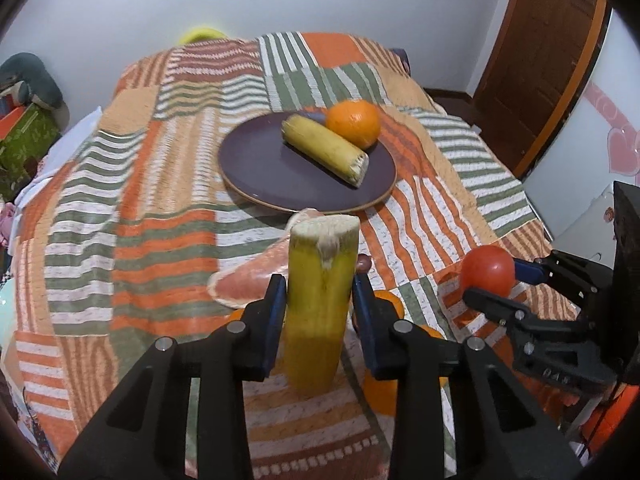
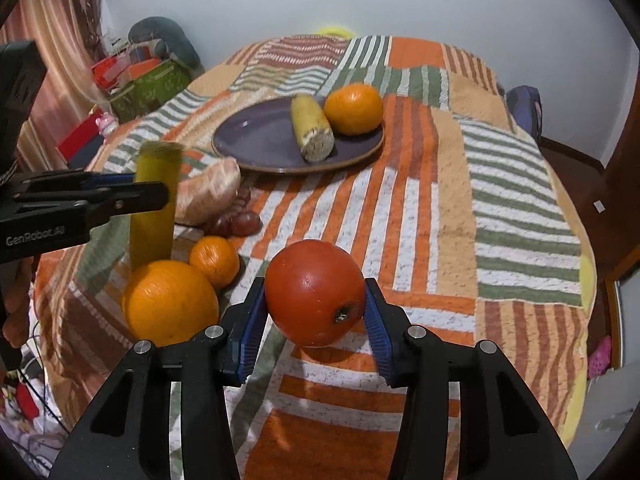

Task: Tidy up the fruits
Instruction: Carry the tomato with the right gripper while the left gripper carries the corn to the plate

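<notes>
Fruit is split between a purple plate [image 2: 256,136] far back on a striped quilt [image 2: 440,208] and a loose cluster near the grippers. On the plate a yellow cut stalk [image 2: 310,130] lies against an orange [image 2: 353,109]. The left gripper [image 1: 320,298] has its jaws closed on a second yellow stalk [image 1: 320,280], held upright with its pale cut end up; its lower end is blurred in the left wrist view, and whether it touches the quilt cannot be told. The right gripper [image 2: 316,312] has its jaws clamped on a red tomato [image 2: 314,292], stem scar turned toward the camera. Beside the tomato sit a big orange [image 2: 170,300] and a small orange [image 2: 214,261], touching or nearly so; behind them lie dark grapes [image 2: 240,220] and a pink citrus wedge [image 2: 210,190], partly hidden by the held stalk. In the left wrist view the oranges are mostly hidden behind the gripper fingers. The left gripper's body reads "GenRobot.AI" in the right wrist view; marks on the right gripper's body are too small to read. Boxes [image 2: 148,80] at the far left are blurred, any print on them unreadable.
</notes>
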